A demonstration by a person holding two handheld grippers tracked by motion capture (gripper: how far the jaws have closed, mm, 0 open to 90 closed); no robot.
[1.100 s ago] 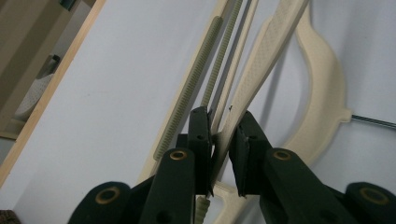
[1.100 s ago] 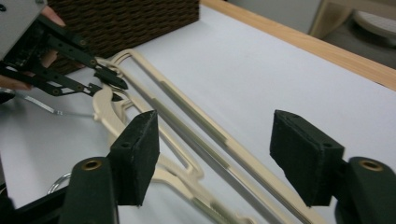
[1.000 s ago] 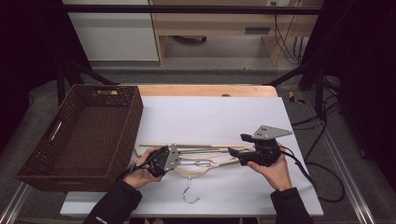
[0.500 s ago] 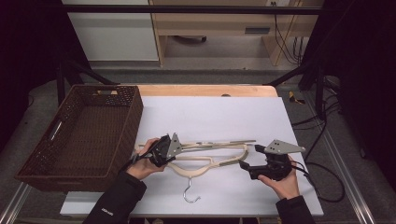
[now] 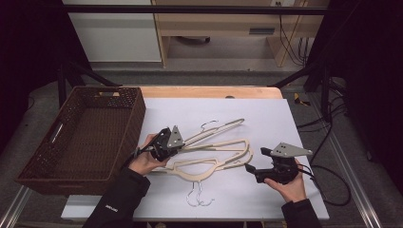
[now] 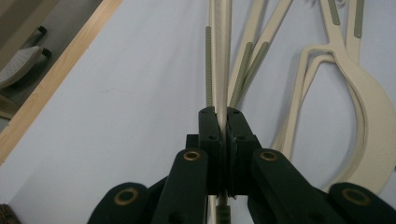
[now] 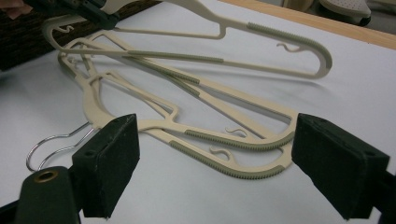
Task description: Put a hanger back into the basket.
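The left gripper (image 5: 167, 142), fingers clamped on one cream plastic hanger (image 5: 216, 129), lifts it off two others (image 5: 214, 161) on the white counter (image 5: 285, 118); the right gripper (image 5: 266, 168) waits, fingers apart. Next, the brown wicker basket (image 5: 71, 175) probably.

Three cream plastic hangers, grey ribbed grip strips, wire hooks: top hanger (image 5: 216, 130) tilted, one end raised off the white sheet, two hangers (image 5: 209, 161) lying flat, stacked and overlapping under it, hooks toward near edge.
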